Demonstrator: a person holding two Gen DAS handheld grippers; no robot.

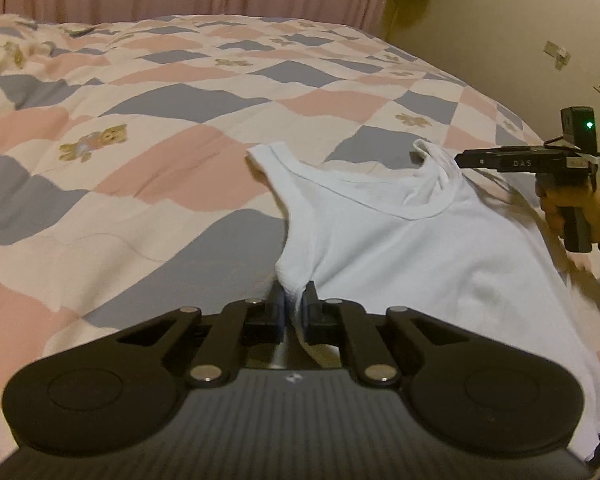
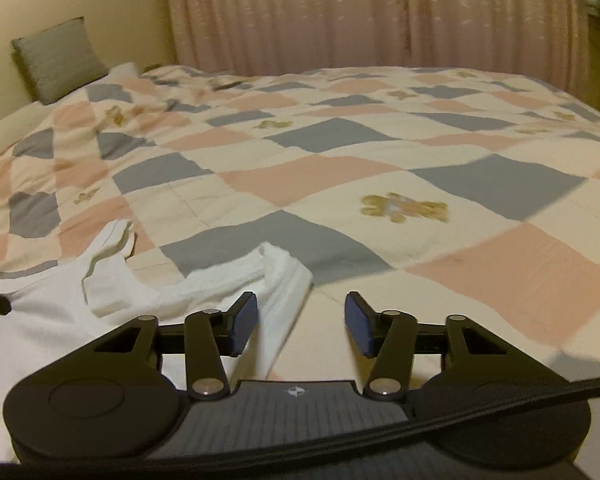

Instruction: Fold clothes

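Note:
A white sleeveless top point(image 1: 420, 248) lies spread on the patchwork bedspread point(image 1: 172, 128), neckline away from me. My left gripper point(image 1: 293, 300) is shut on the top's left armhole edge. My right gripper point(image 2: 300, 322) is open and empty, just above the bedspread, with the top's right shoulder strap point(image 2: 284, 276) in front of its left finger. The right gripper also shows from the side in the left wrist view point(image 1: 512, 160), held in a hand beside the right strap. The top fills the lower left of the right wrist view point(image 2: 52, 308).
The bed is covered by a pink, grey and cream quilt point(image 2: 380, 168) with teddy bear prints. A grey-green cushion point(image 2: 58, 60) leans on the wall at the far left. Pink curtains point(image 2: 360, 12) hang behind the bed.

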